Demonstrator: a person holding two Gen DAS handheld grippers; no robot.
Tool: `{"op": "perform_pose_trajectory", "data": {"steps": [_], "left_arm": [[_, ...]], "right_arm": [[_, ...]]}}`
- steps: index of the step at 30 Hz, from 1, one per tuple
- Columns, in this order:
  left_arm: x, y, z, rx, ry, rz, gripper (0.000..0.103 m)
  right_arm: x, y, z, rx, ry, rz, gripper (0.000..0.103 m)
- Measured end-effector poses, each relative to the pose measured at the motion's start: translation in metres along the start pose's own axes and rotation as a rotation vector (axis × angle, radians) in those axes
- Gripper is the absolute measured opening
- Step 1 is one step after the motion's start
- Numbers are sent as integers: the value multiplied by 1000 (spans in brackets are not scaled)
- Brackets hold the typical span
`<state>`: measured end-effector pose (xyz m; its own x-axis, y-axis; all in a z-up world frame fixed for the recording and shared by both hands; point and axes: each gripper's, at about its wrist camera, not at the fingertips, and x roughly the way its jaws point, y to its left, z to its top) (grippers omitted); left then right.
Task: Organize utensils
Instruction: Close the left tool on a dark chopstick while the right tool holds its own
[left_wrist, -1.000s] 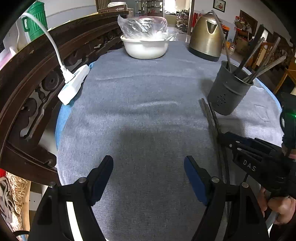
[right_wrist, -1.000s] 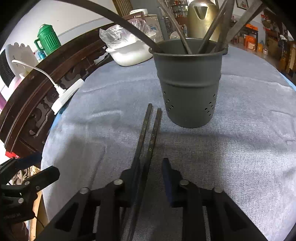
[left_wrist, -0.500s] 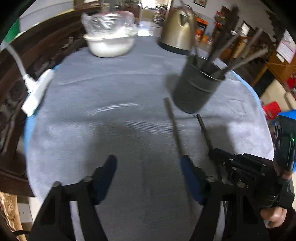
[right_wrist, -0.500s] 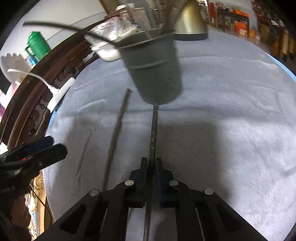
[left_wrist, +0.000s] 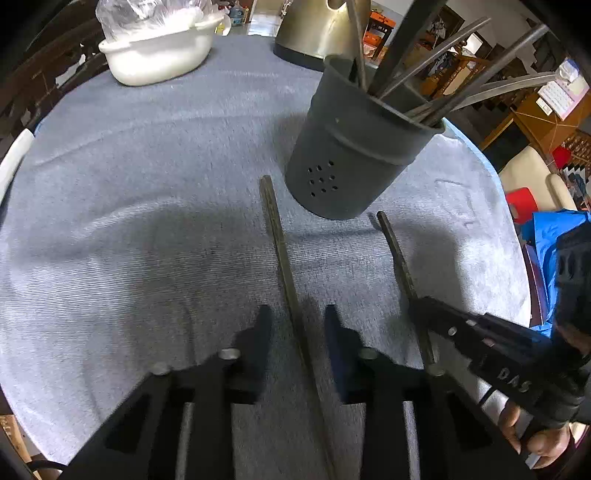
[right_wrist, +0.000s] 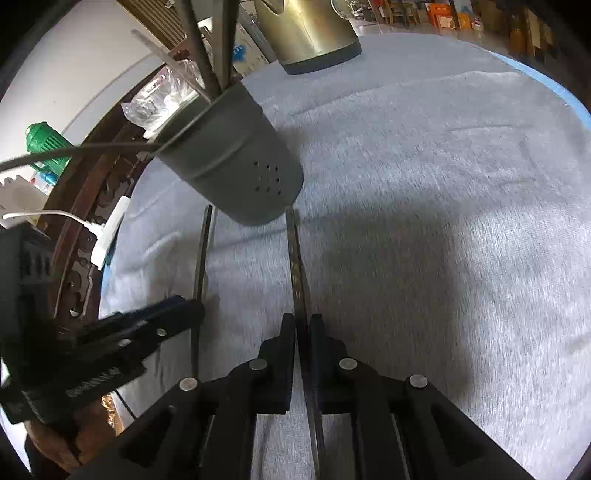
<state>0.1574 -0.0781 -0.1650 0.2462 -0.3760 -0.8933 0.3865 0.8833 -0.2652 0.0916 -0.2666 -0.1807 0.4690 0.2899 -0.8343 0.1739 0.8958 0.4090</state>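
While the left claw (left_wrist: 297, 325) closes around one chopstick (left_wrist: 280, 243), the "DAS"-marked right claw (right_wrist: 303, 328) clamps another (right_wrist: 297, 266).

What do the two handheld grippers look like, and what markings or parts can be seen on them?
Both are matte black plastic. The left gripper has flat fingers, one with a blue pad, and round silver pivot pins. The right gripper has the same pins and black fingers; from the left view its body shows pale letters "DAS".
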Motion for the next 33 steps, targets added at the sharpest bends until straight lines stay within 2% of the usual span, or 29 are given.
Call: {"op": "perform_pose_trajectory", "data": {"steps": [1,4,9,14,18,21,27,33], "left_arm": [[4,2,0,-6,5,-6,9],[4,7,0,-21,-11,-39,8],[-3,13,-11,10,9,-45,7],[-11,20,-15,18,40,-39,7],[-18,24,-3,13,4,-20,26],[-14,24,10,10,-7,-7,27],[-1,20,27,24,-9,16,27],[8,23,31,10,2,9,25]], "right_arm": [[-1,0,2,-1,-9,1,10],[-5,-1,10,10,-27,16,10],[-3,2,18,19,-33,18,11],[-1,1,20,28,-34,18,18],[-1,2,24,29,-37,20,21],[2,10,28,0,-25,0,25],[23,18,31,-54,31,-57,25],[26,32,30,-164,6,-121,21]]}}
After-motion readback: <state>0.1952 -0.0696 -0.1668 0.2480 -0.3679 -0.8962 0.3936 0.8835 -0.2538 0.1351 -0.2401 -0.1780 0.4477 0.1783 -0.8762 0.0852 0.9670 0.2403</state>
